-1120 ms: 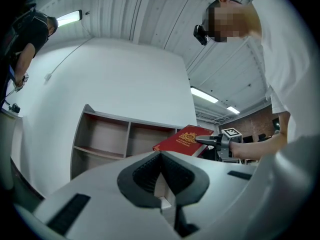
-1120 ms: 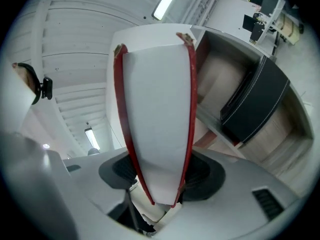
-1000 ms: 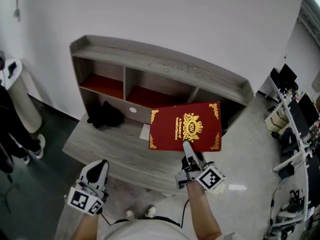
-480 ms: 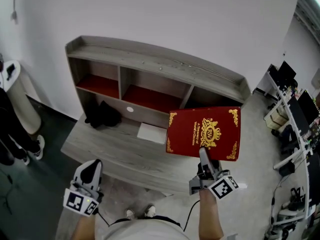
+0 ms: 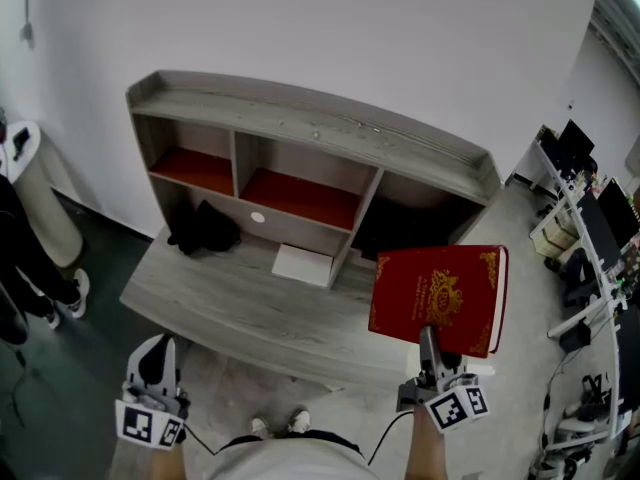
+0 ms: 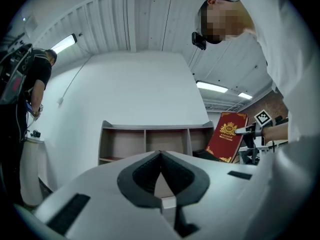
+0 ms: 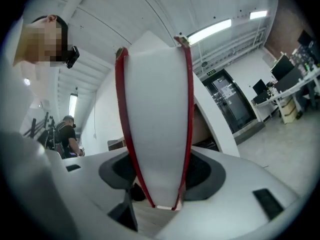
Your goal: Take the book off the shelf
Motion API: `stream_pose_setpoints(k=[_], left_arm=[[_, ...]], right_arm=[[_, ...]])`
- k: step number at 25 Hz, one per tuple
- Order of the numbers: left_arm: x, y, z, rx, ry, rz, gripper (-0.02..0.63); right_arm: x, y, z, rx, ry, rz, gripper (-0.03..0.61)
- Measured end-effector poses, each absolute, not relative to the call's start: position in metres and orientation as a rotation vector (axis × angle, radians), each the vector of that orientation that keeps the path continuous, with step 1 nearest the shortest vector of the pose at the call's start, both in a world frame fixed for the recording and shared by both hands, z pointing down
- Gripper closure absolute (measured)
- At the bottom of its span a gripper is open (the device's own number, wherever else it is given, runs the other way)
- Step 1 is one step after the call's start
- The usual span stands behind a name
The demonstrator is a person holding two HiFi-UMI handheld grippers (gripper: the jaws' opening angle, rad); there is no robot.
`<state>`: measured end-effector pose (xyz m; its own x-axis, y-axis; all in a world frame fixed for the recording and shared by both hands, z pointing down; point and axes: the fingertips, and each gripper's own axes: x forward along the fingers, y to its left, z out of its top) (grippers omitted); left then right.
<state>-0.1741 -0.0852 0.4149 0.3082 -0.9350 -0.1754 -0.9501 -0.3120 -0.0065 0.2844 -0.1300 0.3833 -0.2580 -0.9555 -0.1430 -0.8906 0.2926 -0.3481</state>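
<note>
Right gripper (image 5: 430,340) clamps the red book (image 5: 438,298); left gripper (image 5: 158,353) closed, empty.
Grey wooden desk (image 5: 220,303) and shelf unit (image 5: 310,128) stand against a white wall (image 5: 350,38).

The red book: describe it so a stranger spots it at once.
Find the grey desk with shelf unit against the white wall. Near its right end, the right gripper holds the book by its lower edge. Its red cover with gold ornament sets it apart from the black heap and white sheet on the desk.
</note>
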Motion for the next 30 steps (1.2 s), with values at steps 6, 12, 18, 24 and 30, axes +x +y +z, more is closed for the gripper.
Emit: stream_pose_setpoints(k=[6,12,18,24,30], left_arm=[[-0.185,-0.073,0.412,-2.369,1.830,0.180,0.597],[-0.172,-0.082,0.406,-2.374,1.804,0.174,0.597],[-0.159,-0.086,0.404,-2.379,1.781,0.161,0.597],[-0.163,-0.085,0.401,-2.351,1.803,0.159,0.597],[-0.161,-0.085,0.401,-2.348,1.805,0.155,0.597]], right_arm=[[0.320,-0.117,0.394,-1.818,2.188,-0.242,0.321],[0.330,-0.122,0.396,-1.804,2.161,-0.238,0.325],[0.323,-0.130,0.392,-1.751,2.172,-0.229,0.327],[0.327,-0.133,0.386,-1.737,2.174,-0.203,0.327],[0.329,-0.137,0.387,-1.733,2.177,-0.203,0.325]])
